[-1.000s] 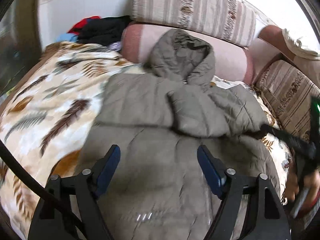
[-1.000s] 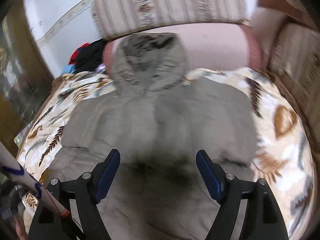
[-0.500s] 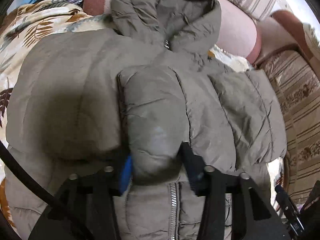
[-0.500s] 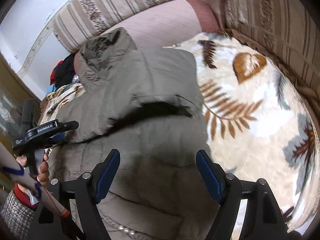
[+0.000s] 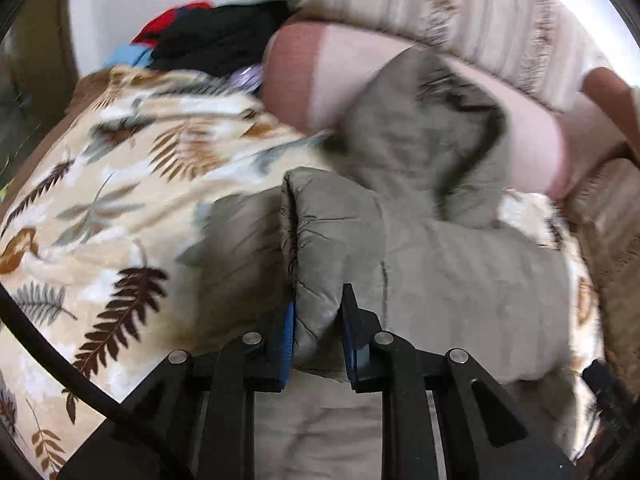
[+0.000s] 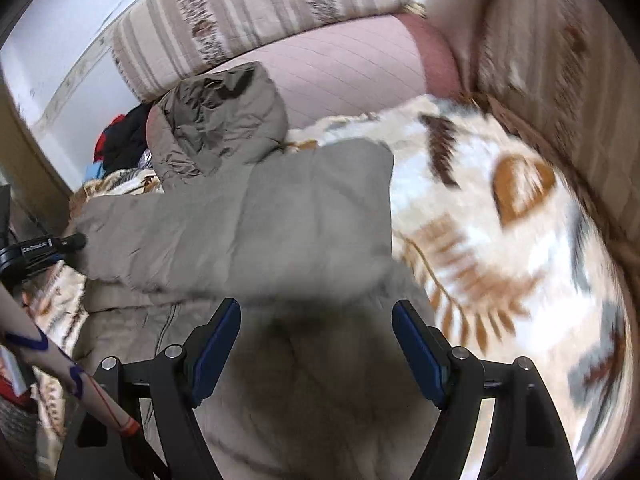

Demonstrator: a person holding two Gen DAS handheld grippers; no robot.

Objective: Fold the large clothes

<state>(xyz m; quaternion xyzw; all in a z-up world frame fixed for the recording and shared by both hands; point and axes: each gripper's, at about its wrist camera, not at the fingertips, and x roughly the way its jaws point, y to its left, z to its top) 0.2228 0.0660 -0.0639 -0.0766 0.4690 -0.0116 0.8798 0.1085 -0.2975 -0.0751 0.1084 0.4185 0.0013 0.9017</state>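
Note:
A large grey-olive hooded puffer jacket (image 5: 452,280) lies on a leaf-patterned blanket (image 5: 120,208), hood (image 5: 424,120) toward the sofa back. My left gripper (image 5: 318,320) is shut on the end of a padded sleeve (image 5: 320,240) and holds it over the jacket body. In the right wrist view the jacket (image 6: 256,228) has the sleeve laid across its chest, and the left gripper (image 6: 60,246) shows at the sleeve's left end. My right gripper (image 6: 316,340) is open and empty above the jacket's lower body.
Striped sofa cushions (image 6: 260,28) and a pink bolster (image 5: 332,80) line the back. A pile of dark, red and blue clothes (image 5: 216,40) sits at the far left corner. A striped armrest (image 6: 560,80) bounds the right side. The patterned blanket (image 6: 500,240) shows right of the jacket.
My left gripper closed on the sleeve end and has pulled it leftward and up across the jacket. The right gripper stayed open over the lower body.

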